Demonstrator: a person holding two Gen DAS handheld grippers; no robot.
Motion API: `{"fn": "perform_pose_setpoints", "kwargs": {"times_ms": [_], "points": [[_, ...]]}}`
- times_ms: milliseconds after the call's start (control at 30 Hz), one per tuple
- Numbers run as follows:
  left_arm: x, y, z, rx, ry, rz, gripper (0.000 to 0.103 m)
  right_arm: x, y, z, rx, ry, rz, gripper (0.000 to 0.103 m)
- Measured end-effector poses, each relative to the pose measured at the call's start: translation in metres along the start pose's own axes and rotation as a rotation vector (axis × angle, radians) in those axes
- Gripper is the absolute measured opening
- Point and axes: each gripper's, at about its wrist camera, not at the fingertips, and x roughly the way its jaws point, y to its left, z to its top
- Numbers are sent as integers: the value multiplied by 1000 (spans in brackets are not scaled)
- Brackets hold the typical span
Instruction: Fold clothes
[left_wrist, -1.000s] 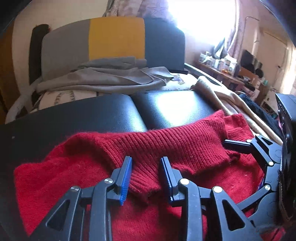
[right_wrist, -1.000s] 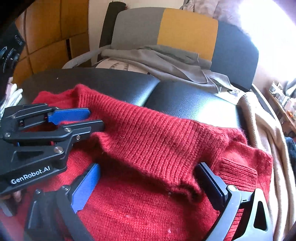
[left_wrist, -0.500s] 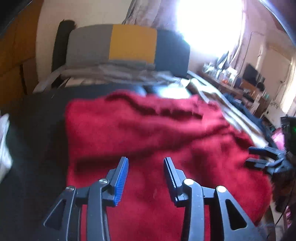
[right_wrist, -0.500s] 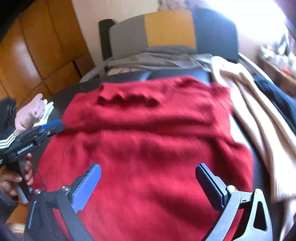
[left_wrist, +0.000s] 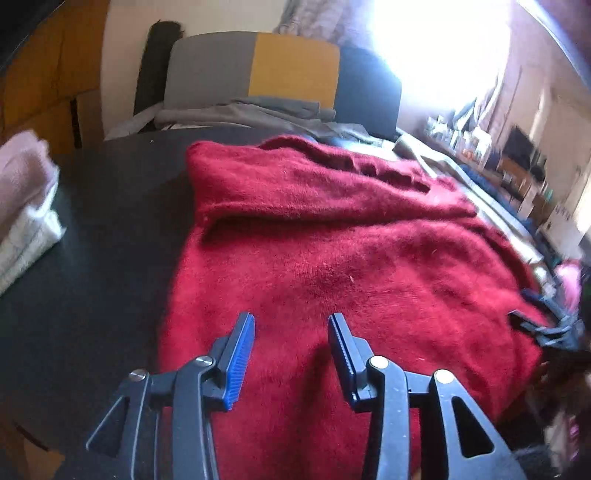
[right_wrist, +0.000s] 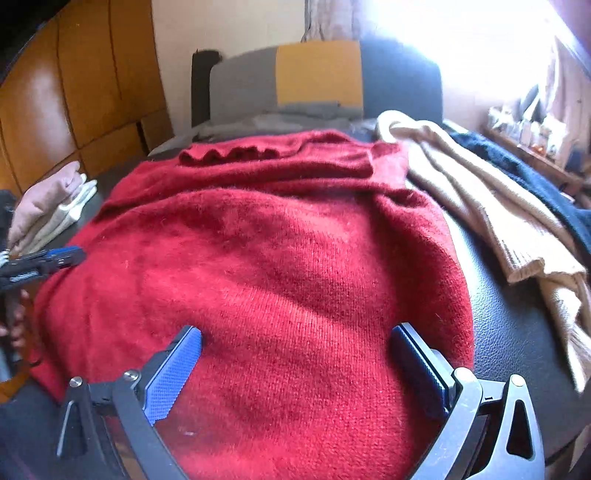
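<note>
Where folded, red sweater (right_wrist: 266, 258) fuzzy, rumpled

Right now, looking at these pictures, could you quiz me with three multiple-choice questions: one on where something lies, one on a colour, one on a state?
1. The folded pale clothes lie where from the red sweater?
A left B right C on top
2. The tan garment's neighbour on the far side is:
A green B dark blue C white
3. The right gripper's fingers are:
A shut B wide apart C gripping cloth

Answers: 1 A, stack sits at the sweater's left edge; 2 B, dark blue cloth lies beyond it; 3 B, sweater shows between them.
</note>
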Motion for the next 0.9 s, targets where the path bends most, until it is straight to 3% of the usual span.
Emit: {"fn": "perform_pose_setpoints", "kwargs": {"times_ms": [100,200,367,433,567,767,900], "points": [[-37,29,-6,-94,-53,-53,42,-6,-1,2,31,-1,7,103],[-63,57,-17,-169,-49,-62,44,-14,-2,6,71,14,25,103],[-75,85,-48,-310,52,-106,47,-47,-6,6,142,-12,92,103],[-73,85,-63,-347,97,-140,48,-57,-9,-1,170,22,144,103],[-57,63,-73,-252,172,-146,50,-71,-15,-24,221,143,250,103],[-22,31,-79,-139,253,-132,50,-94,-44,-62,368,130,258,103],[-7,21,-82,-96,317,-103,50,-87,-59,-74,441,120,251,103]]}}
